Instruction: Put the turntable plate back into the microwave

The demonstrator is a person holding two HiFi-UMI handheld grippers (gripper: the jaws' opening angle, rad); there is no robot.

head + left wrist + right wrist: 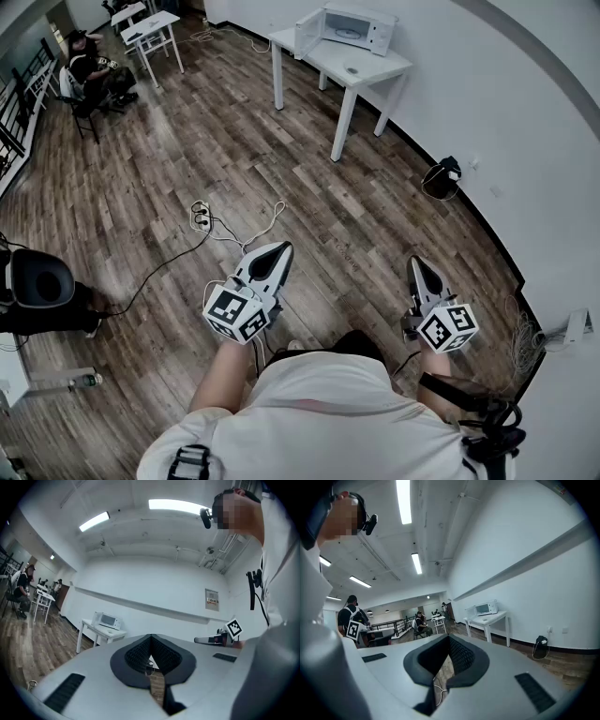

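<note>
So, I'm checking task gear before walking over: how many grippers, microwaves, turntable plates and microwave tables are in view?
Grey two-jaw grippers: 2, left gripper, right gripper
White microwave oven: 1
Small round plate: 1
White four-legged table: 1
Total: 5

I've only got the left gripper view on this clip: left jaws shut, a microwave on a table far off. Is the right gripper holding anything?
Observer: No. In its own view the right gripper has its jaws together with nothing between them.
Operator: Is the microwave open? I can't tell from here.
Observer: It looks open. In the head view the microwave has its door swung out to the left.
Operator: Any sign of the plate?
Observer: A small round thing lies on the table in front of the microwave. It is too small to say whether it is the plate.
</note>
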